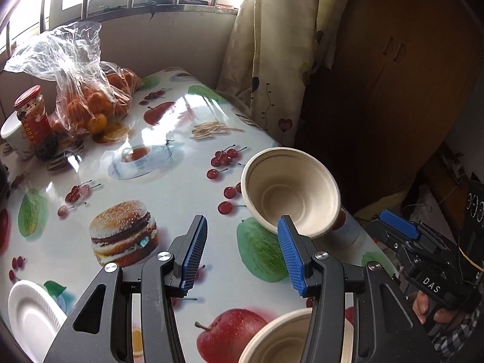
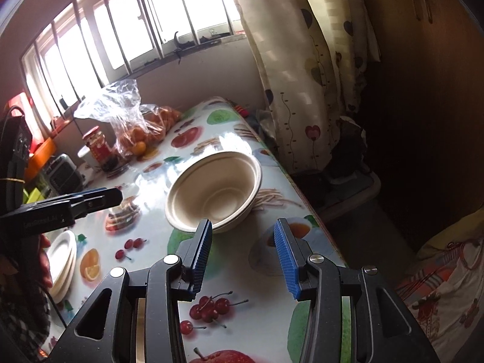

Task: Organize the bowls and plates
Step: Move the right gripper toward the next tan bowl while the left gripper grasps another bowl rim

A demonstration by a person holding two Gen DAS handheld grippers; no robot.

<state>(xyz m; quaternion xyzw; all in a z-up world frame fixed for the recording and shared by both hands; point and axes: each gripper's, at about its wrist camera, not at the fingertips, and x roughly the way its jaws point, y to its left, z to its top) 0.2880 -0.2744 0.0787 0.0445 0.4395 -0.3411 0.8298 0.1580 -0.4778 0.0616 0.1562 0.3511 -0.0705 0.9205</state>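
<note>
- Left hand-held gripper [image 1: 242,254] released, jaws wide apart over the bench [image 1: 169,187]; right hand-held gripper [image 2: 242,254] likewise released.
- Beige bowl [image 1: 290,192] tilted at far right bench edge.
- Second bowl [image 1: 272,341] near.
- White plates [image 2: 62,264] stacked near left.

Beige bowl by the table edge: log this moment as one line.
left gripper: open, empty | right gripper: open, empty | beige bowl: upright near table edge, ungrasped | white plates: stacked
</note>
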